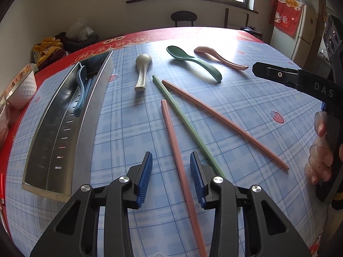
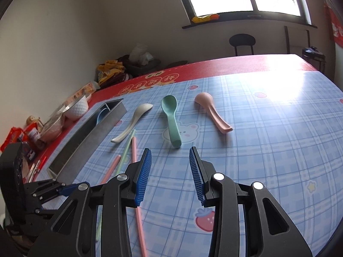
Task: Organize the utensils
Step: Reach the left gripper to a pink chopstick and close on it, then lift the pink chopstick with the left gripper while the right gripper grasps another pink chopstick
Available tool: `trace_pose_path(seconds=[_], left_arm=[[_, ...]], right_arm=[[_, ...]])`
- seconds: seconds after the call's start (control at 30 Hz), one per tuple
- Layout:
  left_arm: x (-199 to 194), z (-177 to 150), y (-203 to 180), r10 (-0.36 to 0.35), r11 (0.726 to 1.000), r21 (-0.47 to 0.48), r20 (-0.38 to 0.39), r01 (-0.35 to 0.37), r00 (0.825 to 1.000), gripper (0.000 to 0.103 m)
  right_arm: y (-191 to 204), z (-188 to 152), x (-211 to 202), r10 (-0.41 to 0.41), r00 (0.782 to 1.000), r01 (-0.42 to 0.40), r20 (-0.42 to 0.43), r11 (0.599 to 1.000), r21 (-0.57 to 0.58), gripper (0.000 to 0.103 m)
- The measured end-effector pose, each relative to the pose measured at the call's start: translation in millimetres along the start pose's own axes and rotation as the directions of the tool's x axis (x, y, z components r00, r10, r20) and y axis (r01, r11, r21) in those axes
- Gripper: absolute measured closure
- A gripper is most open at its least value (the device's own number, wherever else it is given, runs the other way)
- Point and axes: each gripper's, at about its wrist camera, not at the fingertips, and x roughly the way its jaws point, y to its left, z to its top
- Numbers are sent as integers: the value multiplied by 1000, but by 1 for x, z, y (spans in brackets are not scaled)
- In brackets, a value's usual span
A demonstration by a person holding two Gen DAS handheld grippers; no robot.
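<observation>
Right gripper (image 2: 170,165) hovered over the checked tablecloth (image 2: 268,141), jaws apart and empty. Beyond lay a white spoon (image 2: 133,123), green spoon (image 2: 171,120) and pink spoon (image 2: 211,111), side by side. Metal tray (image 2: 85,141) sat left, pink chopstick (image 2: 137,192) beneath the left finger.

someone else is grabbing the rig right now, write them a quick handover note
Left gripper: open, holding nothing, poised over one pink chopstick.
Right gripper: open, holding nothing, facing the spoons.
Done: a blue spoon lies in the metal tray with what look like blue chopsticks beside it.
Left on the table: white spoon, green spoon, pink spoon, green chopstick, and a second pink chopstick.
</observation>
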Motion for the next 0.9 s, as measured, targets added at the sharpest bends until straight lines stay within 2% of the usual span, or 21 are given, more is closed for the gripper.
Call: trace_pose_path(seconds=[0.17,0.5,0.57,0.8,0.9], left_arm=[[-1,-1,-5,-14,1000,19,11,14,1000,79],[-1,-4,-1,-47,999,-5,19,47,999,80],[0,-4,3,-57,998,-19,24,57,998,94],[-4,-5,13,-75,995,-66,49,78,996,97],[-9,-6,17,-60,993,-93,75,67,995,97]], right_arm=[[0,0,1,6,1000,-6,-4,1000,-5,66],[0,0,2,13,1000,-13,-8,1000,-1,66],[0,0,2,14,1000,-14,-9,1000,3,66],[1,0,5,32,999,-31,-19,999,3,66],[2,0,6,40,999,-40,-24,999,1,66]])
